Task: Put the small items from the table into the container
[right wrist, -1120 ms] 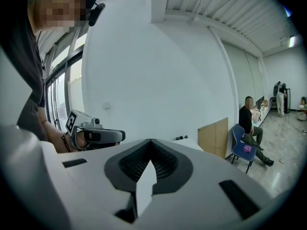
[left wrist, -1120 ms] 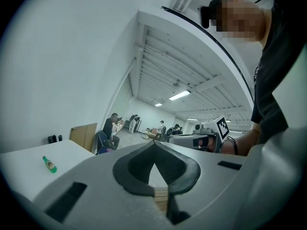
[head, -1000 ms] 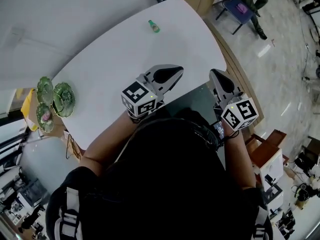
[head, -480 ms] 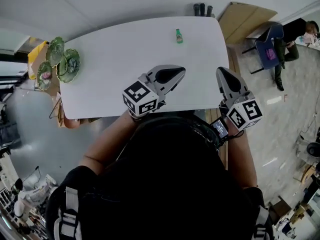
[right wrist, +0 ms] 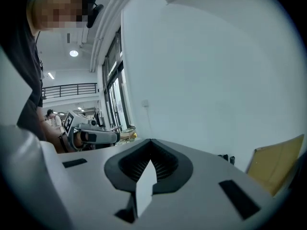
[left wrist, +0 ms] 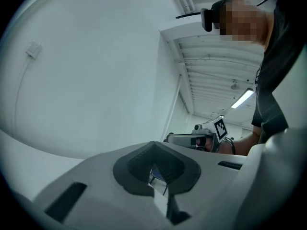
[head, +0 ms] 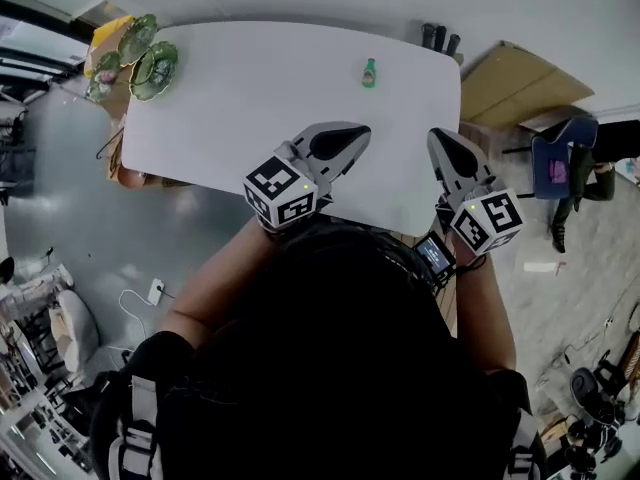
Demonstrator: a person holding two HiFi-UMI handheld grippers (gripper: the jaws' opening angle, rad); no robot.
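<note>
head view: the white table point(head: 250, 98) is almost bare. the one small item to see is a green bottle point(head: 369, 72), lying near the far edge, right of middle and well apart from everything else. a cluster of green dishes point(head: 150, 58) sits at the far left corner. they may be the container, though i cannot tell that from here. the left claw point(head: 350, 134) and right claw point(head: 437, 139) are both held over the near edge, pointing across the table toward the far side. neither is near the bottle. this reads as a carry pose, with both claws kept level and tucked close to the body before any reach. a cardboard sheet point(head: 530, 83) leans beyond the far right corner.

left gripper view: the left claw's jaws are together, the ribbed pads meeting in a v with nothing between them. it looks level along a plain white wall point(left wrist: 86, 71), with the right claw off to its right. no bottle shows, so it is not lined up on the item.

right gripper view: the right claw's jaws are pressed together too, empty. it looks toward the wall and the cardboard. judging by this, picking has not begun. the bottle lies nearer the right claw, which would need to spread its jaws first.
</note>
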